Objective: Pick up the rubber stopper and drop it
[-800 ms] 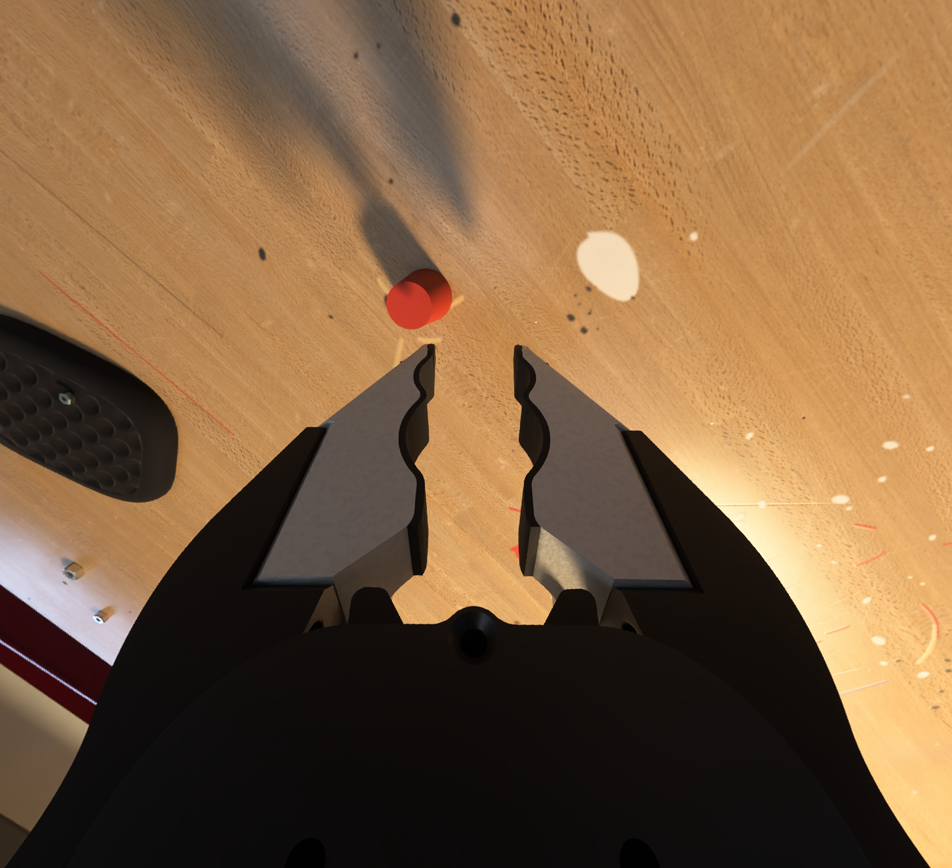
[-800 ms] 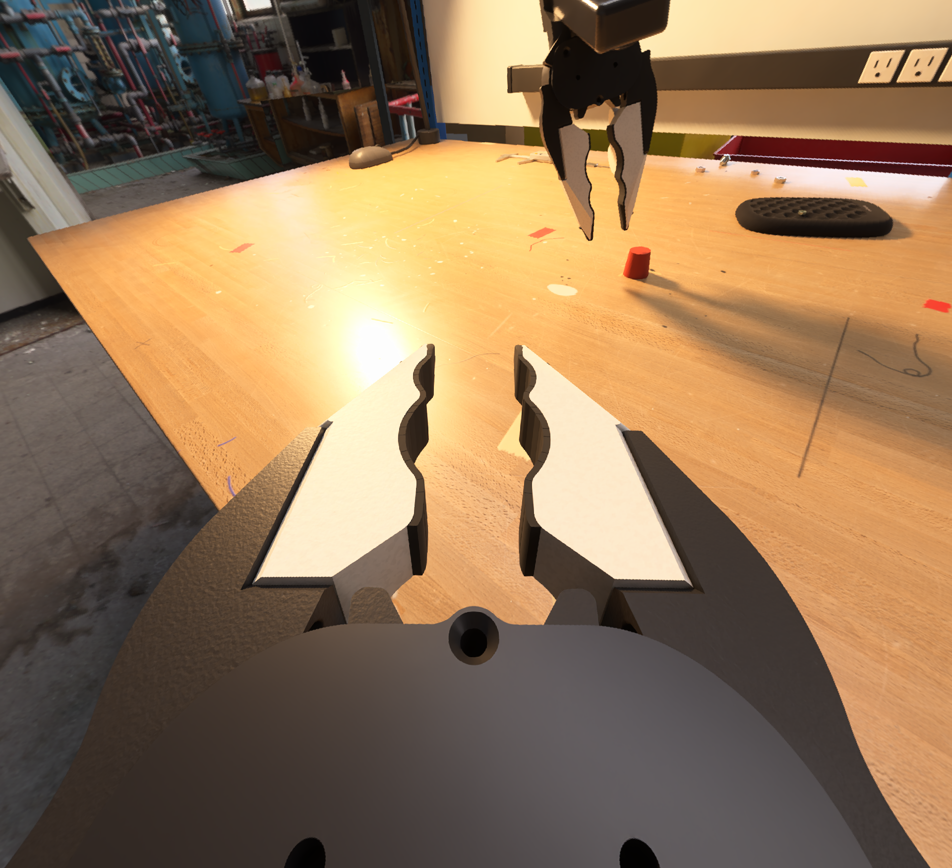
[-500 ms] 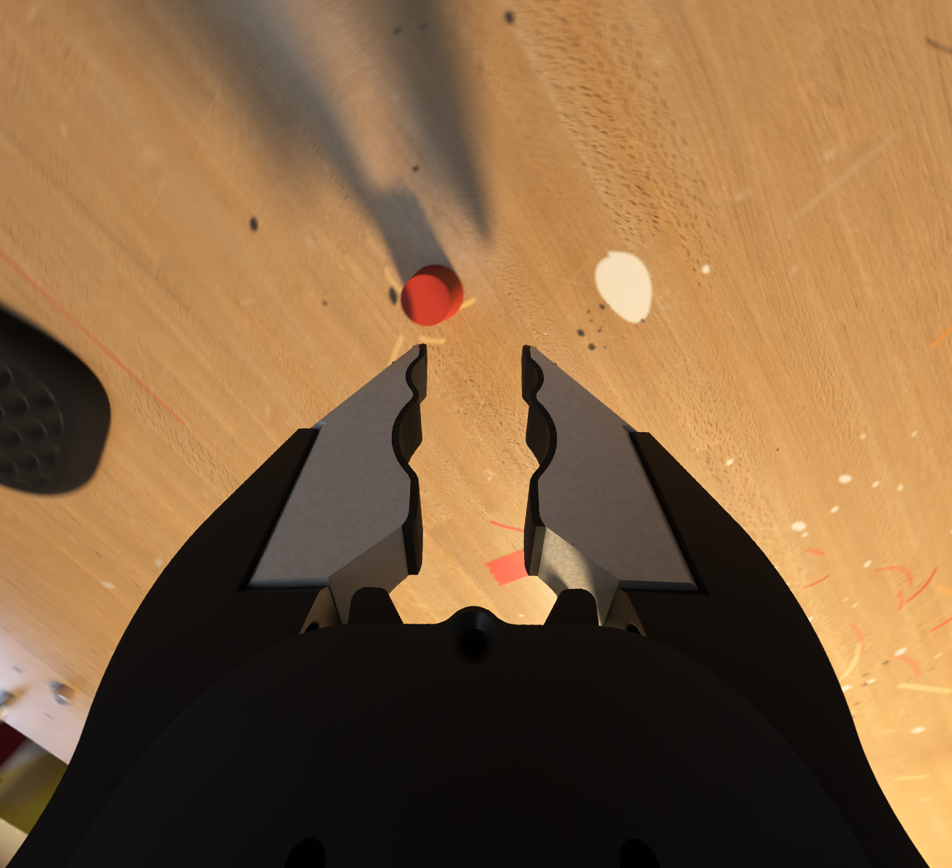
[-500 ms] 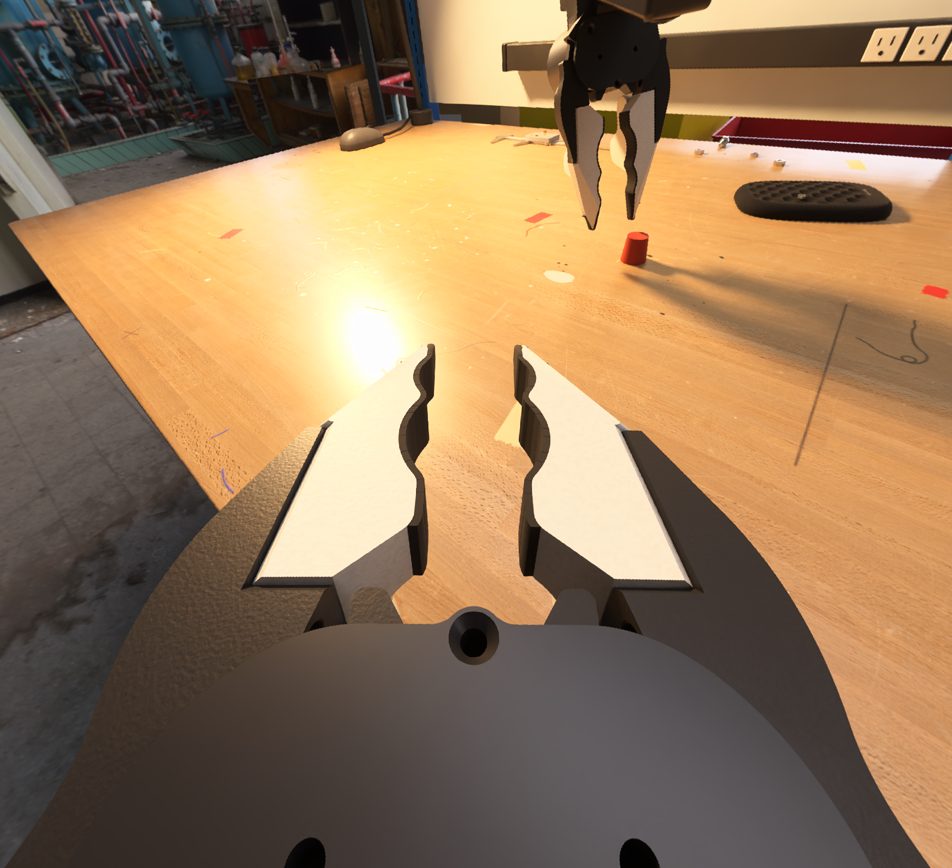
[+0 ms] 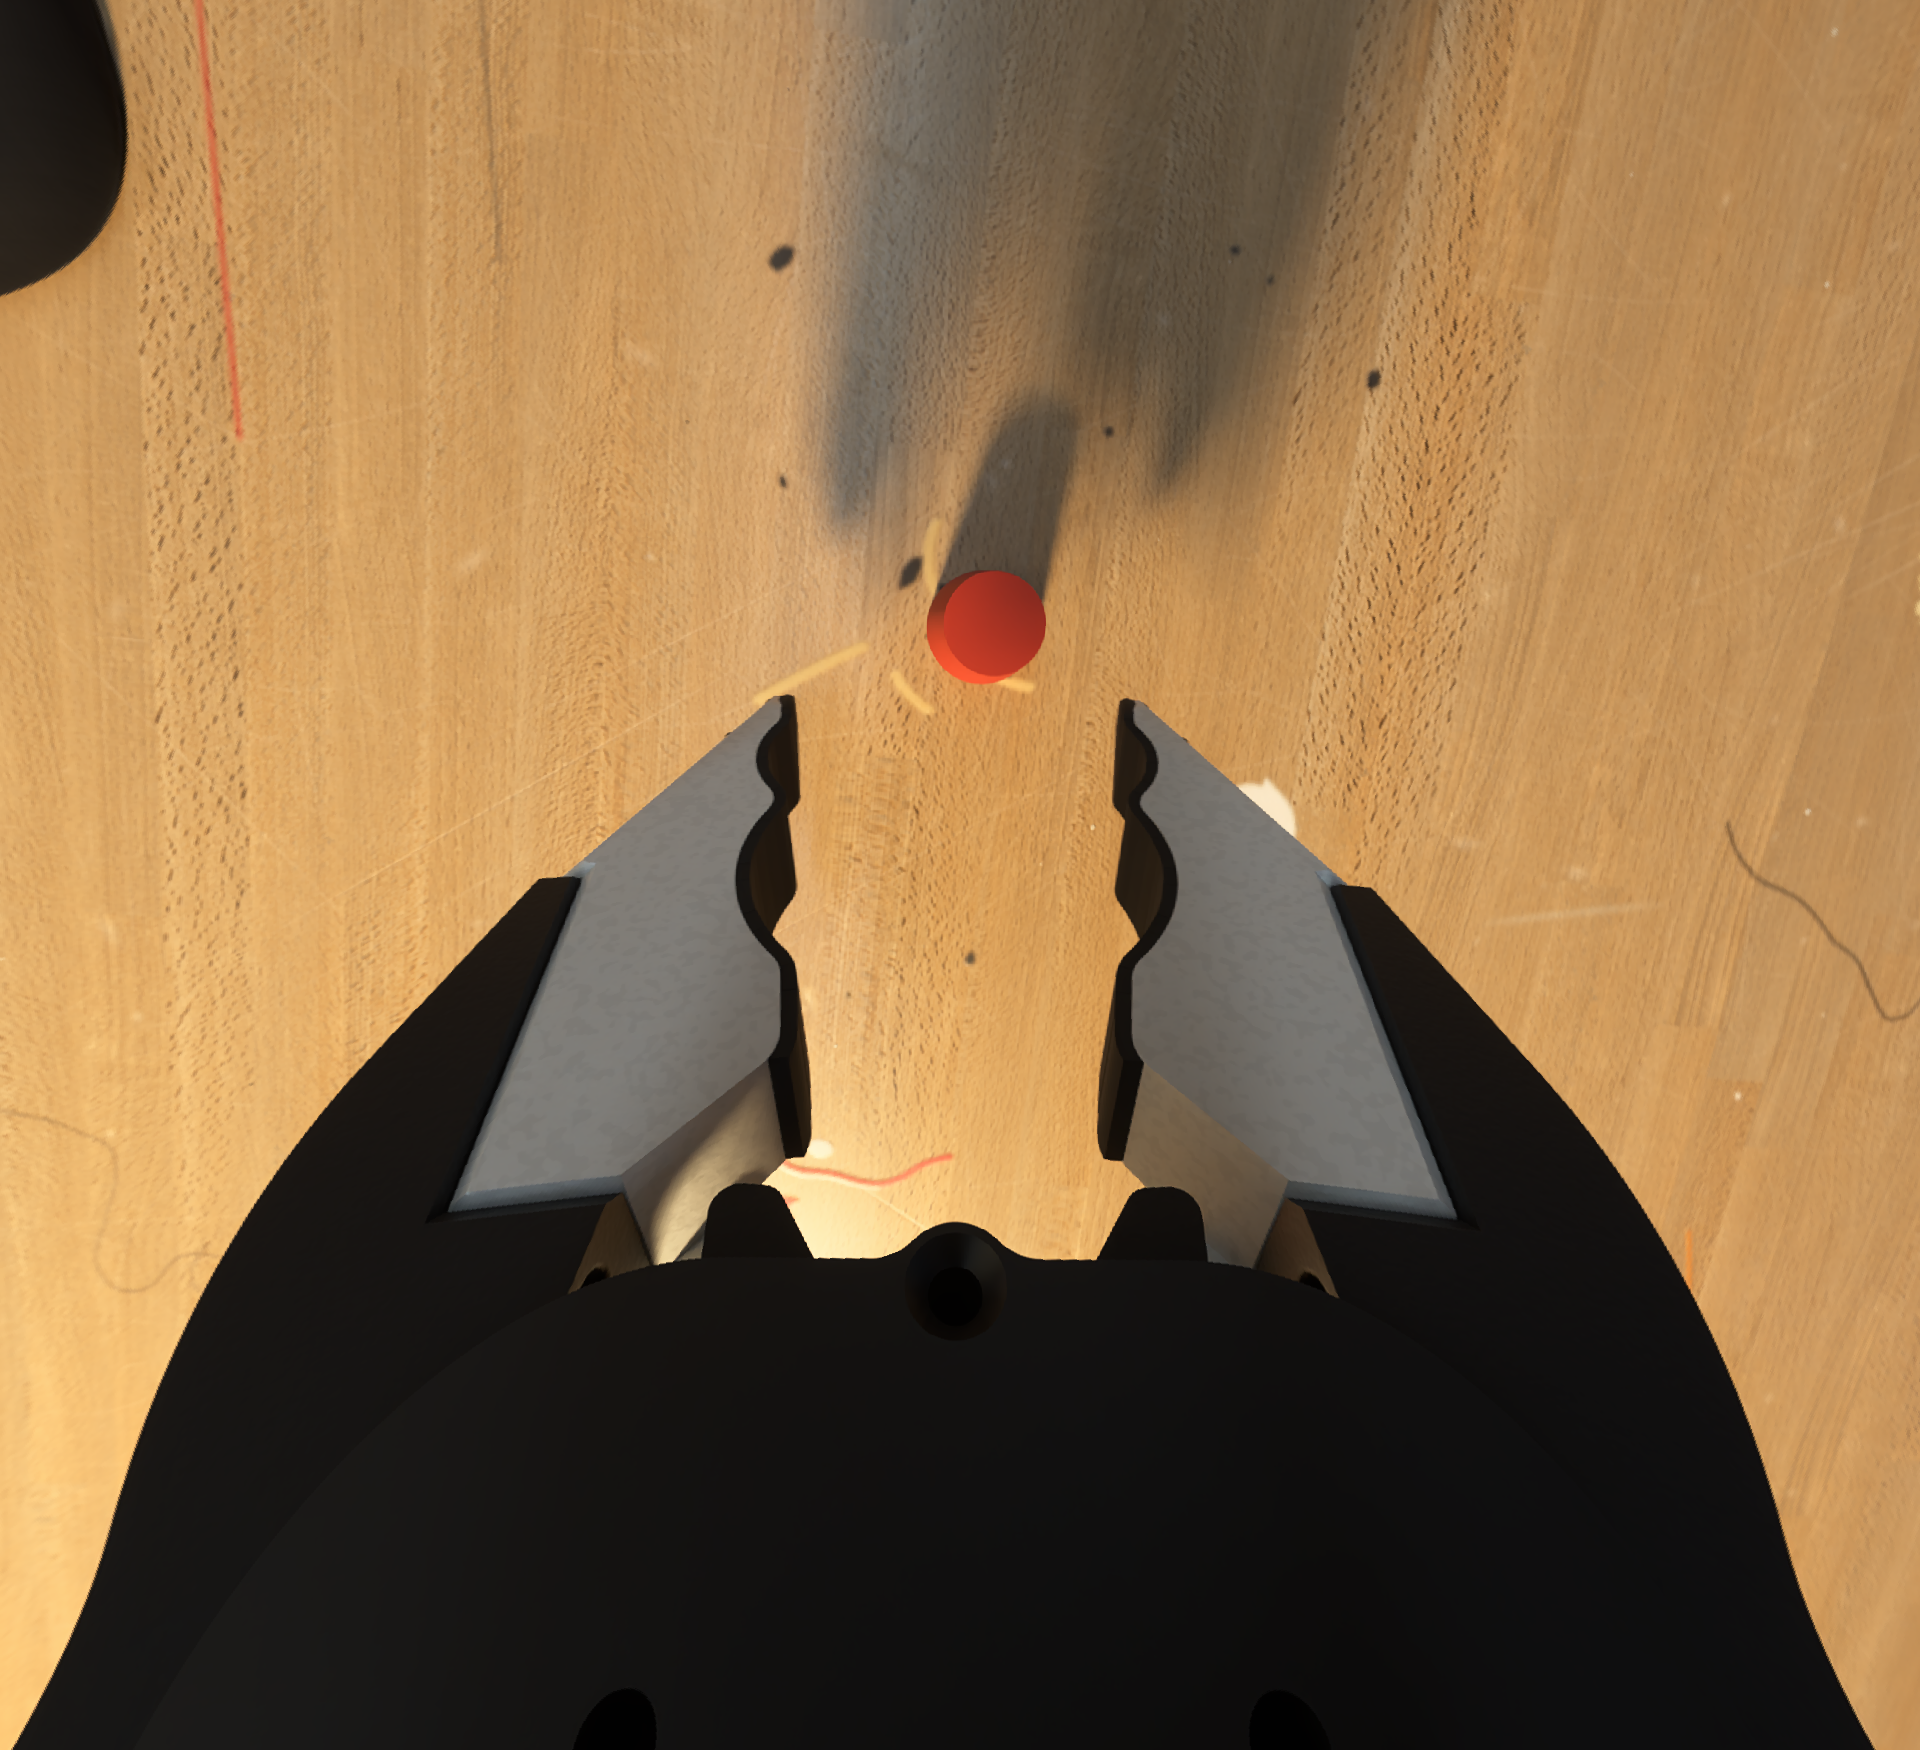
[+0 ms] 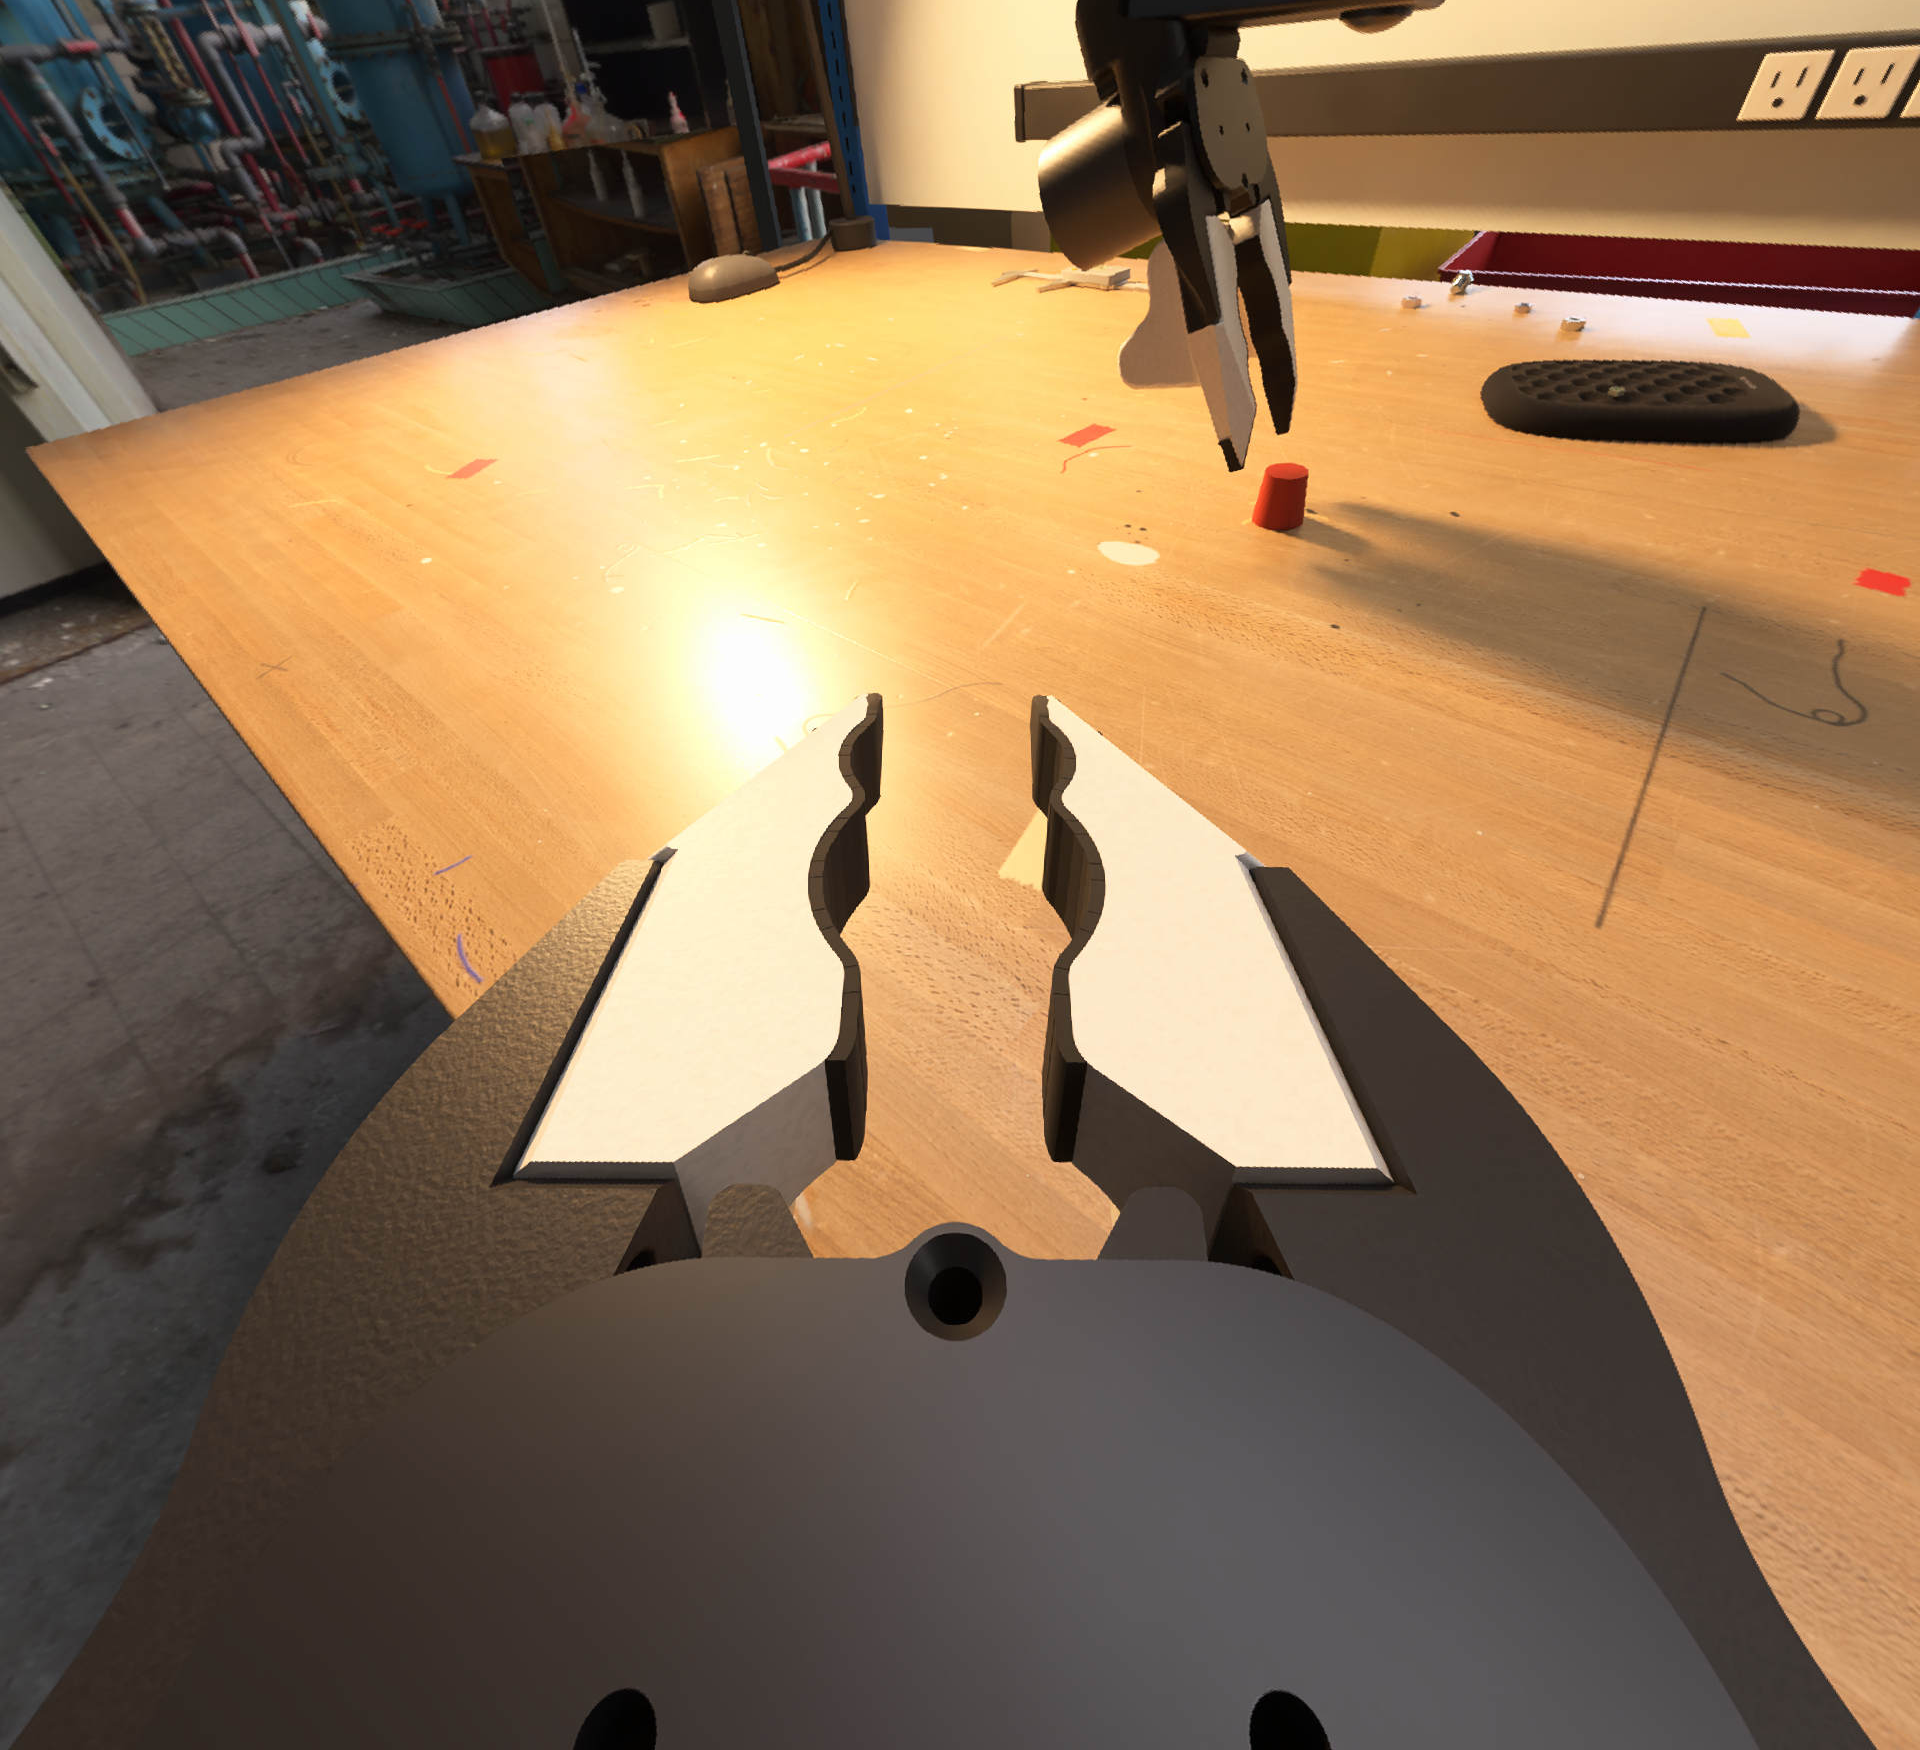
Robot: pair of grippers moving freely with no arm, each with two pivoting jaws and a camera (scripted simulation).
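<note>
Right wrist view: one rubber stopper (image 6: 1279, 497), two hand-held grippers, both empty.

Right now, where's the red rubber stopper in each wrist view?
Left wrist view: rubber stopper at centre, just beyond the open left gripper.
Right wrist view: upper right of centre, under the left gripper's tips.
Shared landmark: white paint spot beside the stopper.

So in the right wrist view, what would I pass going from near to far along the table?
The right gripper → white paint spot → rubber stopper, with the left gripper poised above it → black perforated mat → red tray at the table's far edge.
</note>
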